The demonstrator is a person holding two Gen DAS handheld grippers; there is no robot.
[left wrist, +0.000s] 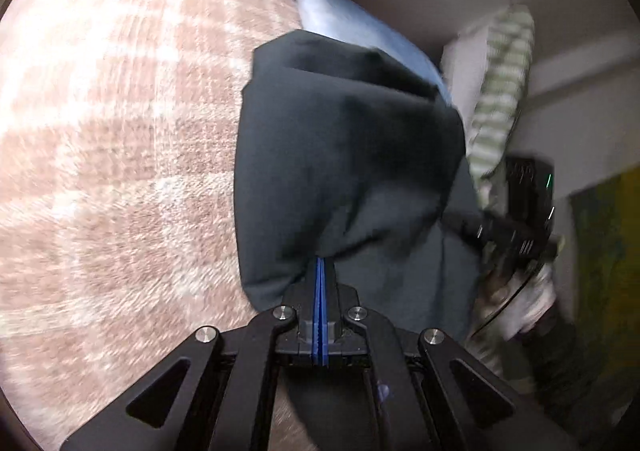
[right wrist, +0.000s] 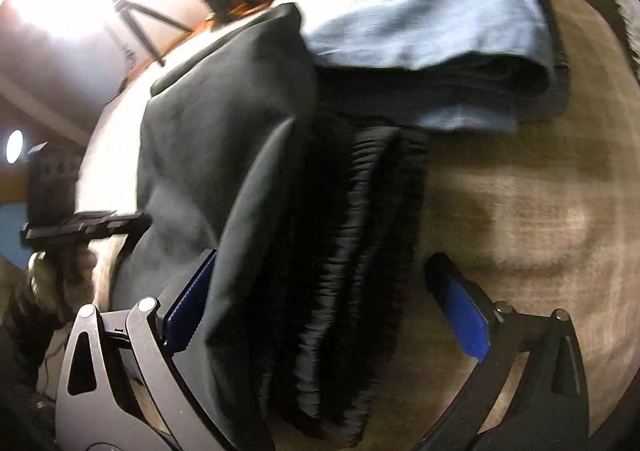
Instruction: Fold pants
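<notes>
Dark pants [left wrist: 344, 155] centre frame, pinched by left gripper [left wrist: 320, 271], only right wrist view shows ribbed waistband [right wrist: 360, 251] between wide-spread right gripper [right wrist: 320, 291] fingers, folded blue jeans [right wrist: 420, 11] upper right, no readable writing

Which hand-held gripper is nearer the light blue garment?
Hard to say from these views. The left hand-held gripper is shut on the dark pants; the right straddles them, open. The blue garment lies beyond both.

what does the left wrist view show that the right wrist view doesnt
Only the left wrist view: the left tongs shut on the dark pants, and a green striped pillow. Only the right wrist view: the right tongs open around the pants' gathered waistband, and a tripod. Both: the pants, folded light blue pants, the patterned rug.
</notes>
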